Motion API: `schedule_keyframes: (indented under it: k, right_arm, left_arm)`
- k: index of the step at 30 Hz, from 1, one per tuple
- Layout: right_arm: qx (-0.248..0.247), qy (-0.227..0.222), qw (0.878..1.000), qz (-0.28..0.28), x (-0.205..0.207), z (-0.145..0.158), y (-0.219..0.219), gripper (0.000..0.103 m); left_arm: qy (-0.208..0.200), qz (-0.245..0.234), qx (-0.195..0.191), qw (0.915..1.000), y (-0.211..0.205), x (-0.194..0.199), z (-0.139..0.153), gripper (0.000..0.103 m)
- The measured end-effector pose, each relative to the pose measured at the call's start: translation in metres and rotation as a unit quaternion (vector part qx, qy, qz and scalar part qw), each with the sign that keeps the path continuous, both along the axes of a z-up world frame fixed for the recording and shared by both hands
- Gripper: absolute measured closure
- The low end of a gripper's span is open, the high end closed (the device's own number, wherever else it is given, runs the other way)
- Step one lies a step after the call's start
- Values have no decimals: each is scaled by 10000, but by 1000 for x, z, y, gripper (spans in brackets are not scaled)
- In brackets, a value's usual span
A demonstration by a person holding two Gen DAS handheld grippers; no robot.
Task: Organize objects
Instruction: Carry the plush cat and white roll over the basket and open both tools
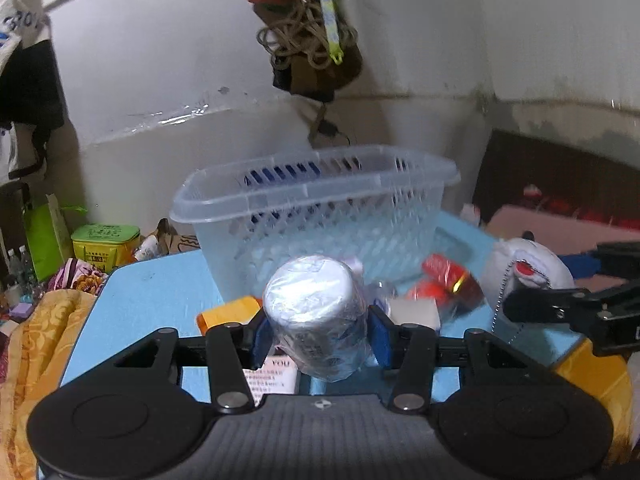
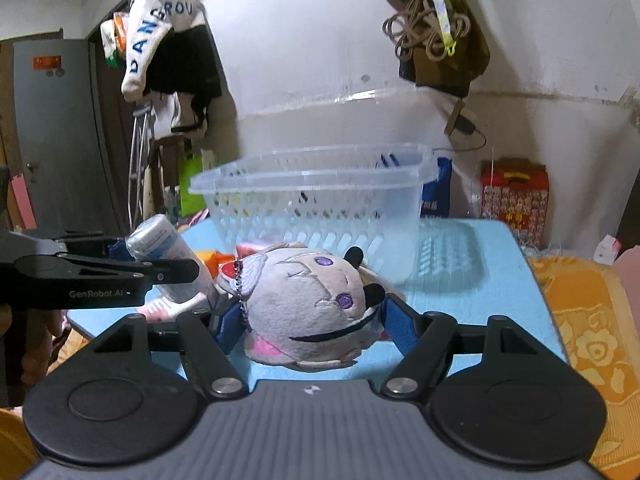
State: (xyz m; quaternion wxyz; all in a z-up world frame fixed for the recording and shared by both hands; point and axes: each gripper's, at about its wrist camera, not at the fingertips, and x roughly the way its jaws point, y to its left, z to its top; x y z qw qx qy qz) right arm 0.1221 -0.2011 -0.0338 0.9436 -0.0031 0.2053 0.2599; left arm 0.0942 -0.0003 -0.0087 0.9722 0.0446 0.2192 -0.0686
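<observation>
My left gripper [image 1: 318, 334] is shut on a white roll wrapped in clear plastic [image 1: 316, 312], held above the blue table [image 1: 152, 300] in front of the clear plastic basket [image 1: 316, 216]. My right gripper [image 2: 308, 320] is shut on a grey plush toy [image 2: 308, 304] with a bead chain, also in front of the basket [image 2: 320, 200]. The plush also shows in the left wrist view [image 1: 528, 272], and the roll in the right wrist view [image 2: 168, 248]. Small orange [image 1: 228, 312], red [image 1: 448, 276] and white [image 1: 412, 312] items lie by the basket.
Bags and rope [image 1: 312, 40] hang on the wall above the basket. Yellow-patterned bedding [image 2: 592, 320] lies right of the table. A green-lidded tin [image 1: 106, 244] and clutter sit at the left. A red box [image 2: 516, 196] stands behind the table.
</observation>
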Motion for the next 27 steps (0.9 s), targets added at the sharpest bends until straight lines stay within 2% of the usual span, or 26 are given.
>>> schedule_keyframes:
  k: [6, 11, 16, 20, 22, 27]
  right_arm:
    - [33, -185, 9998, -108, -3, 4, -4, 29]
    - [152, -424, 9989, -149, -7, 11, -9, 29]
    - [412, -741, 9962, -222, 1, 37, -9, 29]
    - [289, -996, 9940, -335, 25, 62, 9, 29]
    - [284, -925, 9948, -309, 45, 72, 18, 29]
    - [32, -570, 9978, -342, 116, 76, 37, 29]
  left_arm:
    - [-217, 94, -60, 9997, 6, -7, 8, 50]
    - [-650, 232, -307, 9971, 18, -19, 24, 50]
    - [-952, 456, -517, 9931, 28, -23, 46, 50]
    - [-1089, 490, -680, 9905, 30, -6, 65, 50]
    - [-1026, 550, -696, 9908, 30, 12, 74, 50]
    - [-411, 618, -793, 9941, 31, 85, 93, 50]
